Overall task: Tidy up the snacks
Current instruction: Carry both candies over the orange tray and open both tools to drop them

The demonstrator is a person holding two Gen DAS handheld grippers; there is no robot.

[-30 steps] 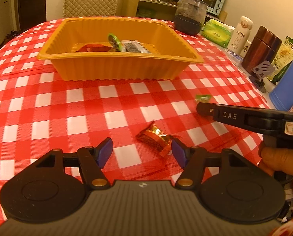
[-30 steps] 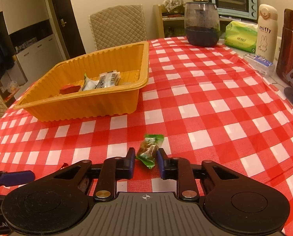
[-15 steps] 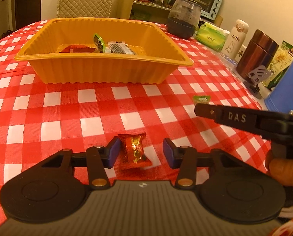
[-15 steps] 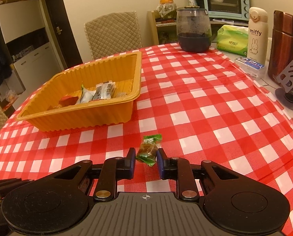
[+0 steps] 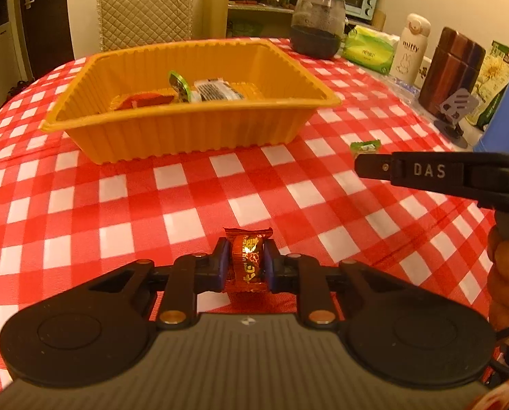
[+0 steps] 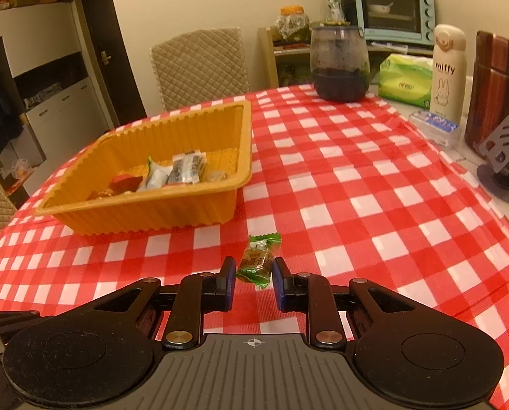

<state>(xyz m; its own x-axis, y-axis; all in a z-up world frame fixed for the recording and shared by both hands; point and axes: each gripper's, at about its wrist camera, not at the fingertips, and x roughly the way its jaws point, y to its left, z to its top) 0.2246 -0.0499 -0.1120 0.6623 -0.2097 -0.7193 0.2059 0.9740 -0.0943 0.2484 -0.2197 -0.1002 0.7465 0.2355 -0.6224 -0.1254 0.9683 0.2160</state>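
Room: a warmly lit kitchen corner, with a quilted chair (image 6: 199, 65) at 12 o'clock behind the table and a pale blue toaster oven (image 6: 389, 12) on a shelf at 1 o'clock.
Surface: a red-and-white checked tablecloth (image 5: 124, 205) covered the table.
Tray: an orange ribbed tray (image 5: 193, 133) stood on the cloth at 12 o'clock from the left gripper and at 11 o'clock from the right one.
Tray contents: a red packet (image 5: 141, 99), a green-edged packet (image 5: 179, 85) and a dark-printed clear packet (image 5: 216, 90) lay inside it.
Left gripper (image 5: 244, 266): its blue pads were pressed against both sides of a red-and-gold wrapped candy (image 5: 246, 263), which stood upright between them, low over the cloth.
Right gripper (image 6: 254, 275): its fingers were close together around a green wrapped candy (image 6: 257, 261); whether both pads touched the wrapper could not be made out, though the jaws were drawn nearly as tight as they went.
Green candy, other view: in the left wrist view it (image 5: 365, 146) showed at 2 o'clock, just past the tip of the right gripper's black finger.
Hand: the person's fingers (image 5: 503, 273) wrapped the right handle at 3 o'clock.
Table edge: a dark glass jar (image 6: 339, 65), a green tissue pack (image 6: 404, 80), a white Miffy bottle (image 6: 448, 71) and a brown canister (image 6: 496, 92) stood from 1 to 2 o'clock.
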